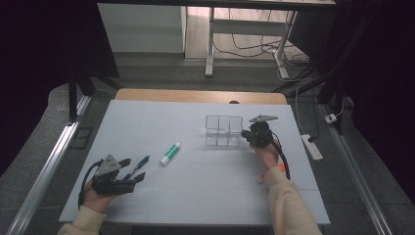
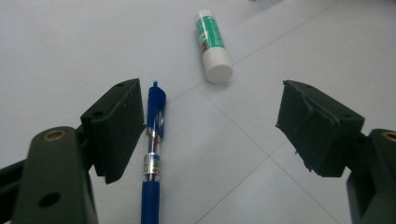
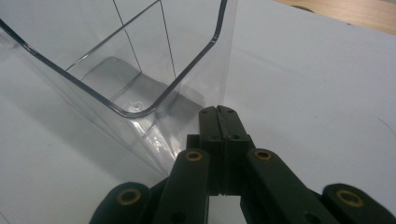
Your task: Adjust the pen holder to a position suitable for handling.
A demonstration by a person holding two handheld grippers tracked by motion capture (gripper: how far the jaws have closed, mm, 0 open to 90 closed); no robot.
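Note:
A blue pen (image 1: 137,167) lies on the white table cover, just in front of my left gripper (image 1: 133,170). In the left gripper view the pen (image 2: 153,140) runs along the inner side of the left jaw, and my left gripper (image 2: 210,100) stands wide open with nothing between its pads. A green and white glue stick (image 1: 170,153) (image 2: 212,46) lies a little beyond the pen. A clear plastic organizer (image 1: 224,131) (image 3: 140,70) with several compartments stands upright at centre right. My right gripper (image 1: 244,133) (image 3: 218,112) is shut on nothing, its tips close against the organizer's right outer wall.
The white cover (image 1: 205,186) leaves a wooden table edge (image 1: 200,95) bare at the back. A power strip (image 1: 311,147) and cables lie on the floor to the right. Desk legs (image 1: 210,46) stand beyond the table.

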